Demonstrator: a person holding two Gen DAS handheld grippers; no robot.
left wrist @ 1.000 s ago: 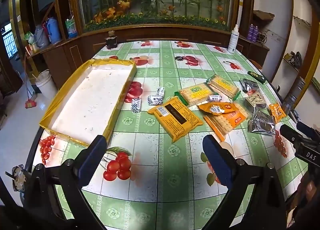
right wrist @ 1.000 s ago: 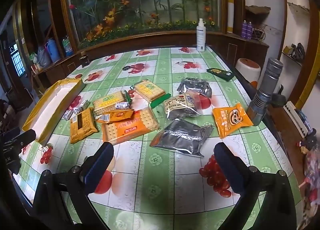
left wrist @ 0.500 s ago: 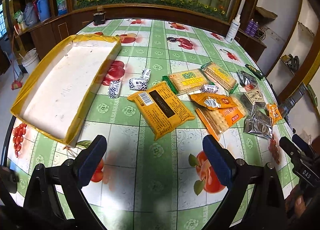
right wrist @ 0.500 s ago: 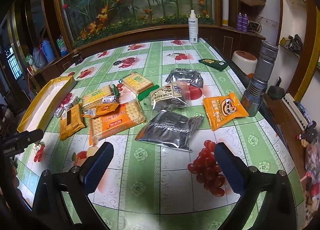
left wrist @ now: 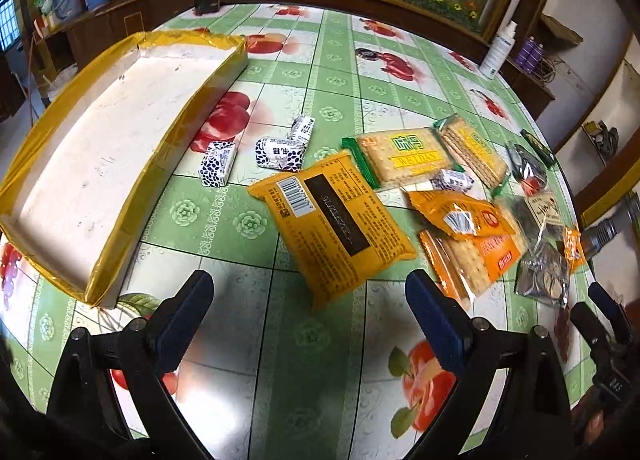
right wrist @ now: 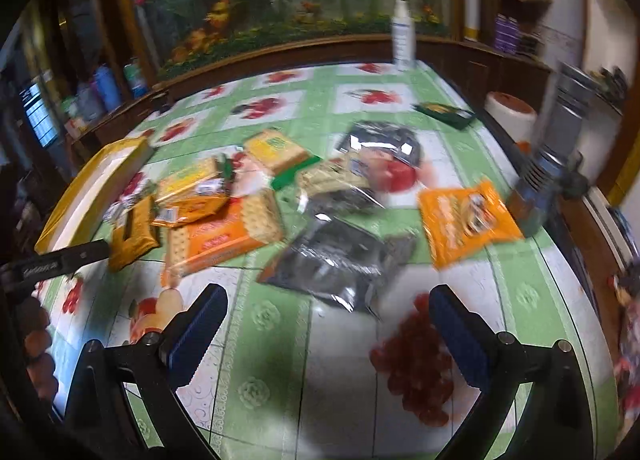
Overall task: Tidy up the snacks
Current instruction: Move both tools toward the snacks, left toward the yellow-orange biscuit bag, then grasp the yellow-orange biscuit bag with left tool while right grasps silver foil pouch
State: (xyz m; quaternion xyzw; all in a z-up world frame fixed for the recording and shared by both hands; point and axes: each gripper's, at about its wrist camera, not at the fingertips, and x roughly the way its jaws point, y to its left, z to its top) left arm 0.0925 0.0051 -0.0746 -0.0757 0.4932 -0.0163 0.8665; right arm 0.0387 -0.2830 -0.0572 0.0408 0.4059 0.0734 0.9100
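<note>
Snack packets lie scattered on the green-and-white fruit-patterned surface [left wrist: 320, 360], none of them inside the shallow white tray with a yellow foil rim [left wrist: 100, 148] that sits at the left. A flat yellow packet with a barcode and a dark stripe [left wrist: 332, 220] lies nearest the left gripper [left wrist: 308, 300], just ahead of its blue-padded fingers [left wrist: 428, 300], which are spread wide and hold nothing. Behind it are three small blue-and-white wrapped sweets [left wrist: 280, 152], a clear cracker pack with a yellow-green label [left wrist: 404, 156], a second cracker pack [left wrist: 476, 152] beside it, an orange foil sachet [left wrist: 460, 212] resting on an orange-labelled cracker pack [left wrist: 476, 256], and silver foil bags [left wrist: 544, 276] further right.

The right wrist view is blurred. The right gripper [right wrist: 326, 308] hangs above the surface with its fingers [right wrist: 452, 320] also spread and empty; ahead of it lie a dark silver foil bag [right wrist: 340, 260] and an orange snack bag [right wrist: 468, 220], well apart from the tray [right wrist: 92, 188].
</note>
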